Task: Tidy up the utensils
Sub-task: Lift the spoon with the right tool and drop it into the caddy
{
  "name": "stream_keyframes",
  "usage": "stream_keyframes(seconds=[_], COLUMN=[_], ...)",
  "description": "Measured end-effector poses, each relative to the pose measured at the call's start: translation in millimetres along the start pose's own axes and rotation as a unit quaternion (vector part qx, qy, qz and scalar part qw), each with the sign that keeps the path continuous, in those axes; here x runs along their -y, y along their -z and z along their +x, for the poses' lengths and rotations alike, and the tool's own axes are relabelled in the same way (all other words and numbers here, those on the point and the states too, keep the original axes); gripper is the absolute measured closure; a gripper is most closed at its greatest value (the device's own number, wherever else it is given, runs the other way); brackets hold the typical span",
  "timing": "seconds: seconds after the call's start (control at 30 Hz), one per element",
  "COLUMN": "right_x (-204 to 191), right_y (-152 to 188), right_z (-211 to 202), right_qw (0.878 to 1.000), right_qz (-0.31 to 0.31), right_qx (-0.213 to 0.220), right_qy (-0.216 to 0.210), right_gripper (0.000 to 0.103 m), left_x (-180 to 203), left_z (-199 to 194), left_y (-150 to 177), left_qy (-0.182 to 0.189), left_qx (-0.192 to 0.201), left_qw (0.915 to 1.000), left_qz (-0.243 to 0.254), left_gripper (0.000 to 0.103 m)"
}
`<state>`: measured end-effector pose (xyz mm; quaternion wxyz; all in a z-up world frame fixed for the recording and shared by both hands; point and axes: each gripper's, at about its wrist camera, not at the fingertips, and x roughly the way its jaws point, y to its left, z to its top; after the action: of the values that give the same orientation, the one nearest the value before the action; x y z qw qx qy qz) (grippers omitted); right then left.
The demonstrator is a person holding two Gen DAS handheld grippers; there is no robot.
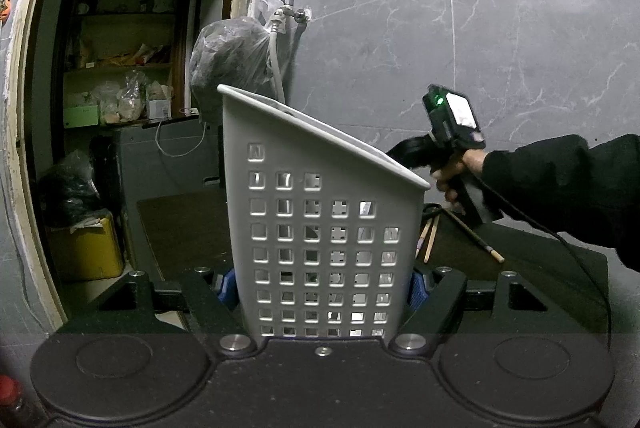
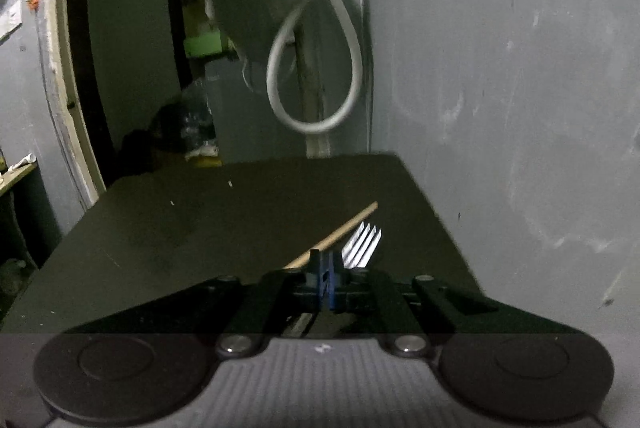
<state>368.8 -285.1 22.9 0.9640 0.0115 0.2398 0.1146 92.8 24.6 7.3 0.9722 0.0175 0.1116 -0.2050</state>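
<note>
Fork (image 2: 362,244) sits pinched in our closed right gripper (image 2: 326,280), while our left gripper (image 1: 320,288) clamps the white basket (image 1: 320,211).

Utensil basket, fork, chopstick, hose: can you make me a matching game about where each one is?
Things:
1. utensil basket
2. fork
3. chopstick
4. hose

Places:
A. lying on the table
B. hanging in a loop by the wall
C. clamped in the left gripper
D. held by the right gripper

Pairs: 1-C, 2-D, 3-A, 4-B.
</note>
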Motion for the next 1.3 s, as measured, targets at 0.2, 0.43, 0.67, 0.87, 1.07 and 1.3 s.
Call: stream_keyframes(seconds=[0.2, 0.43, 0.67, 0.87, 1.07, 1.3], right_x=[-24.7, -52.6, -76.8, -100.4, -124.3, -147.5], right_y=[0.6, 2.8, -5.4, -23.4, -46.1, -54.7], right_z=[-41.5, -94.5, -138.6, -174.3, -211.8, -243.3], right_qw=[0.997, 0.987, 0.975, 0.961, 0.942, 0.922], right_qz=[-0.042, -0.071, -0.091, -0.113, -0.132, -0.142], right_qx=[0.065, 0.141, 0.198, 0.241, 0.283, 0.313], right_qy=[0.0, -0.017, -0.041, -0.082, -0.124, -0.176], right_gripper=[0.101, 0.101, 0.101, 0.101, 0.101, 0.101], left_x=[0.6, -0.1, -0.2, 0.4, 1.7, 1.7], left_z=[2.1, 2.1, 2.3, 1.7, 1.8, 1.9], left_y=[-1.5, -1.9, -2.5, -3.1, -3.4, -3.4], left_qy=[-0.002, -0.002, -0.004, -0.005, -0.006, -0.006], left_qx=[-0.002, -0.002, -0.003, -0.004, -0.004, -0.004], left_qw=[1.0, 1.0, 1.0, 1.0, 1.0, 1.0], left_qz=[0.001, 0.0, 0.001, 0.002, 0.001, 0.001], left_gripper=[0.027, 0.027, 0.027, 0.027, 0.027, 0.027])
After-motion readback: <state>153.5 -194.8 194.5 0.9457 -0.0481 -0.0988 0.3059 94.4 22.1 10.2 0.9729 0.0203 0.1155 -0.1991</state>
